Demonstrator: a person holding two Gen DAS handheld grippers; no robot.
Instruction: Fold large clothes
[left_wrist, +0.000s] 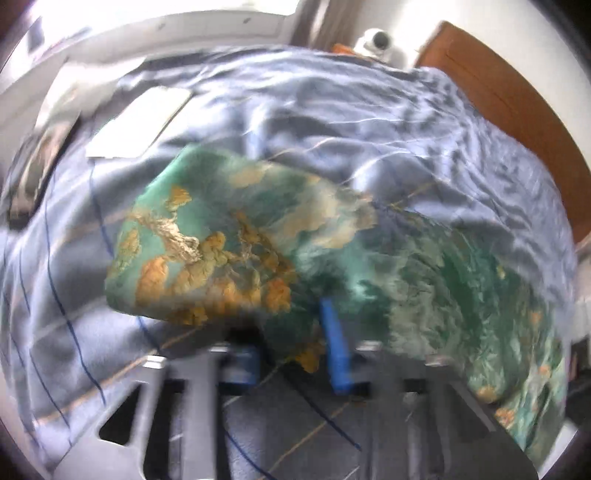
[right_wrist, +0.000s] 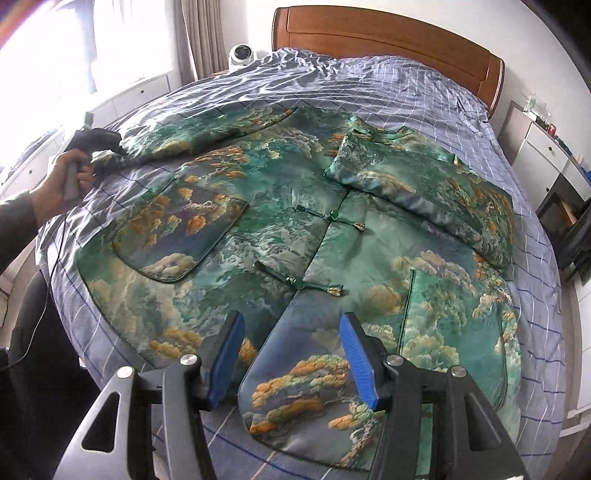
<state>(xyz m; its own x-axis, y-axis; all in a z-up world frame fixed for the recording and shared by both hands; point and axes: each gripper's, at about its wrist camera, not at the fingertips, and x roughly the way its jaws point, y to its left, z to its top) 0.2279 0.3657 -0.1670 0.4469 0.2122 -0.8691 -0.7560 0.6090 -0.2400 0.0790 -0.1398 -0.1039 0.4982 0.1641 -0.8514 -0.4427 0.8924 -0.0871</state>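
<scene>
A green padded jacket (right_wrist: 295, 229) with a gold cloud print lies front up on the bed. One sleeve (right_wrist: 424, 184) is folded across its chest. The other sleeve (right_wrist: 207, 129) stretches out to the left, where a person's hand (right_wrist: 62, 181) holds my left gripper (right_wrist: 99, 142) at its cuff. In the left wrist view that sleeve (left_wrist: 221, 240) bunches over the blue fingers (left_wrist: 336, 350), and my left gripper (left_wrist: 291, 354) looks shut on it, though the picture is blurred. My right gripper (right_wrist: 291, 317) hovers open over the jacket's bottom hem, holding nothing.
The bed is covered by a blue checked sheet (right_wrist: 406, 81), with a wooden headboard (right_wrist: 369, 33) at the far end. A white flat item (left_wrist: 140, 122) lies on the sheet beyond the sleeve. A white round device (right_wrist: 242, 55) and a white nightstand (right_wrist: 543, 151) flank the bed.
</scene>
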